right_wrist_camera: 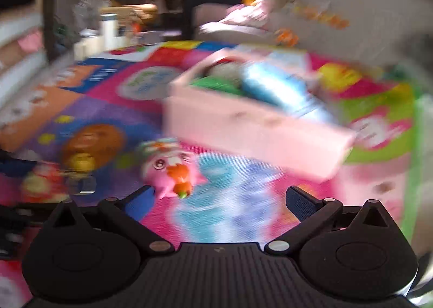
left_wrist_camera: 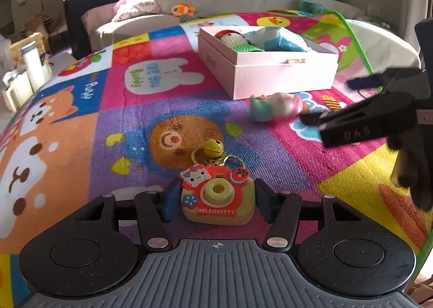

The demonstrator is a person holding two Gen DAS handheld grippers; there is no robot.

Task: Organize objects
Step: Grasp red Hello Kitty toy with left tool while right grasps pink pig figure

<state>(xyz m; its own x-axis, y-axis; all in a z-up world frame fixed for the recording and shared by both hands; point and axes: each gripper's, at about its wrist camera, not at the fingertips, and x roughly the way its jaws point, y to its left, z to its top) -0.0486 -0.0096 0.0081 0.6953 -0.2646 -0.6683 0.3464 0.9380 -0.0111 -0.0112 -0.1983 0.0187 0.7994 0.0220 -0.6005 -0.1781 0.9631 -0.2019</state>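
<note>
Tongs on our left hand (left_wrist_camera: 216,201) sit apart around the toy camera (left_wrist_camera: 217,197) on the play mat (left_wrist_camera: 351,172), while our right tongs (right_wrist_camera: 219,199), also apart, reach toward the pink toy (right_wrist_camera: 170,170) near the pink box (right_wrist_camera: 251,129).

I see a play mat (left_wrist_camera: 189,108) in bright patchwork: pink, purple, blue, orange, yellow, with a green edge and cartoon animal prints. Near me sits a toy camera (left_wrist_camera: 217,195), cream-yellow with a red front, a pale green lens and white lettering on a red strip; its bell (left_wrist_camera: 213,148) is yellow. Farther off, the box (left_wrist_camera: 270,75) is pale pink, holding something green and something blue and white. To the right a squishy toy (right_wrist_camera: 173,170) is pink with orange and a mint top. My grippers are black with blue pads (right_wrist_camera: 303,204).
</note>
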